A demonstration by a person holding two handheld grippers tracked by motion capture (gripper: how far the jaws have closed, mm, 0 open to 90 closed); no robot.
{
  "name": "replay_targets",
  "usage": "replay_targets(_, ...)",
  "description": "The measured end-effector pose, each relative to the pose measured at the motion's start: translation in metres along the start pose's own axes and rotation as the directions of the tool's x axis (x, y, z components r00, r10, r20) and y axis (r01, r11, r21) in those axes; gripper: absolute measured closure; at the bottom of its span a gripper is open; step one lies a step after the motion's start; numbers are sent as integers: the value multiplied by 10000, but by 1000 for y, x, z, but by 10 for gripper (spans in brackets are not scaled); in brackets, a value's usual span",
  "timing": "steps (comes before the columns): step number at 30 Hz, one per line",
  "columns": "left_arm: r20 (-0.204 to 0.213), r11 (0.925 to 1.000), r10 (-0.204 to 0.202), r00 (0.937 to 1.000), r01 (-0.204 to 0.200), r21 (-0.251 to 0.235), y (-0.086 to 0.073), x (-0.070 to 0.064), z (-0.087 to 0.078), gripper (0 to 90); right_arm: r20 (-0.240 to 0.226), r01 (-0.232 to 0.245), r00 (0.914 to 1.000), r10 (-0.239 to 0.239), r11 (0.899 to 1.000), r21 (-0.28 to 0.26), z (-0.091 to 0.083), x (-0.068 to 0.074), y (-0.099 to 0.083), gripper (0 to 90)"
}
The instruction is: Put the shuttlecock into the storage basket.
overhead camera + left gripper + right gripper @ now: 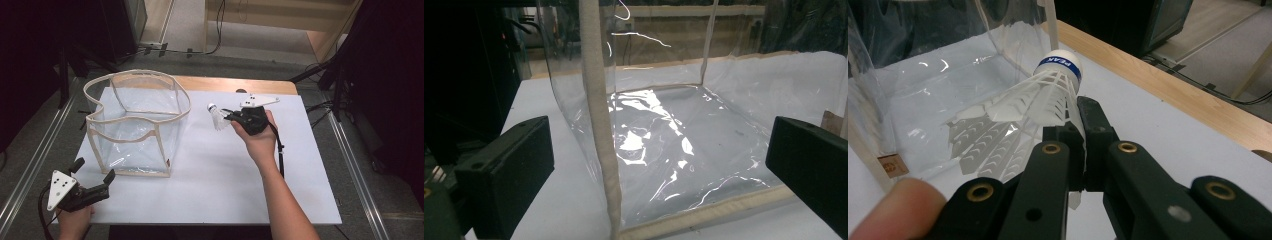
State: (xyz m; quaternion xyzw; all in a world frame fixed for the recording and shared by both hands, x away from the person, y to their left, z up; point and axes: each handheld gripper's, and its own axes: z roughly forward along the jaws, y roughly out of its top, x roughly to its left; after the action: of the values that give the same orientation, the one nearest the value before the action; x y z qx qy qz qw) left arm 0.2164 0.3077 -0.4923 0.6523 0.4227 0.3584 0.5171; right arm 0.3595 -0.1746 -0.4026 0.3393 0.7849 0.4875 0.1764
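Above the white desk [210,180], just right of the clear plastic bag with cream fabric trim [135,125], my right gripper [231,117] has its jaws closed on the skirt of a white plastic shuttlecock with a blue band under its cork [216,117]. The shuttlecock is lifted off the desk, cork tilted up and away from my hand [257,137], near the bag's right wall. At the desk's near left corner, my left gripper [92,172] has its jaws spread wide, holding nothing, pointing at the bag's near corner seam [596,125] and apart from it.
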Motion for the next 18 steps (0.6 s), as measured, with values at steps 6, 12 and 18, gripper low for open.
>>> replay_targets(6,-13,10000,22,10000,-22,11,0,0,0,0,-3,52,10000,-52,10000,-52,-1,1,7,875)
replay_targets(12,-14,10000,47,10000,-47,10,0,0,0,0,-26,88,10000,-88,9999,-118,-2,3,12,875)
replay_targets(18,-6,10000,69,10000,-69,20,0,-1,0,0,-48,84,10000,-85,9997,-239,-3,3,17,875)
